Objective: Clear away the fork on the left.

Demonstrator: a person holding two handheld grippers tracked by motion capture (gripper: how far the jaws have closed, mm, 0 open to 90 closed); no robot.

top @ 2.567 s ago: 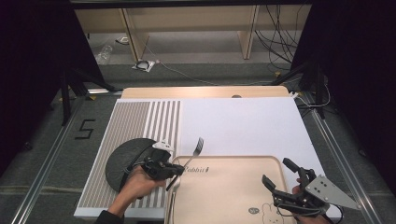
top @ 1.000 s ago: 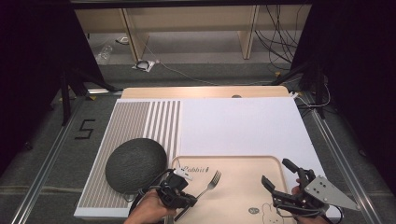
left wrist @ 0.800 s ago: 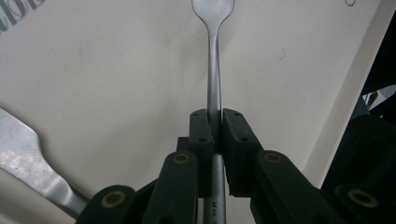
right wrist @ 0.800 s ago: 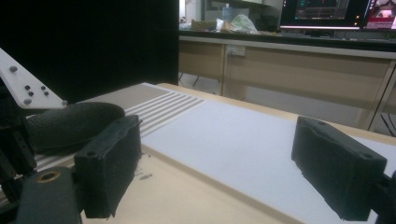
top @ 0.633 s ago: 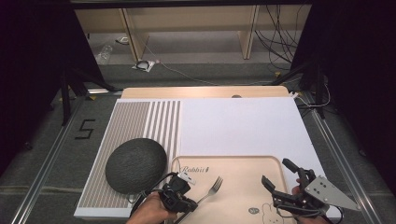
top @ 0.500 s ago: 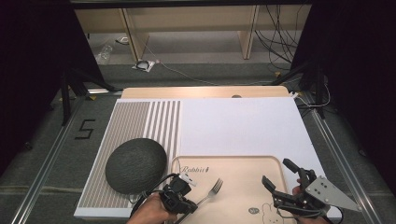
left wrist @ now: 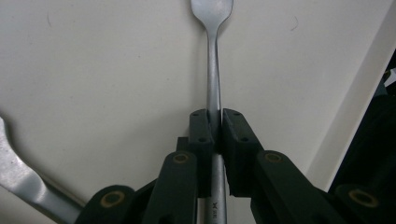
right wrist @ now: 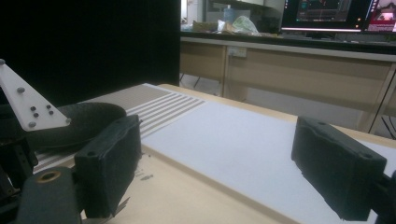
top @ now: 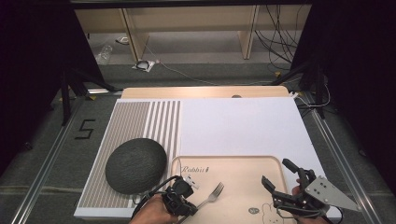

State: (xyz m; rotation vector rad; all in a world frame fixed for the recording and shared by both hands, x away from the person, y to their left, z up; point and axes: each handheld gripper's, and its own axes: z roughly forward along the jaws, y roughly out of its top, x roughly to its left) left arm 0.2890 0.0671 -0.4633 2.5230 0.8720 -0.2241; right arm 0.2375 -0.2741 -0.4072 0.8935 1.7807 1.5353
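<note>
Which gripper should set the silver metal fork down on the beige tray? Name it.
Left. The left gripper is shut on the silver metal fork over the beige tray; the right gripper hangs open, holding nothing.

This looks like a lab set up for recording. The table (top: 243, 121) sits walled in by black curtains (top: 355, 70), with metal rails (top: 42, 168) along the floor and a number five taped (top: 84, 129) beside it. Loose cables (top: 275, 32) trail behind, and past a long wooden bench (right wrist: 299, 70) computer monitors (right wrist: 322, 16) glow.
</note>
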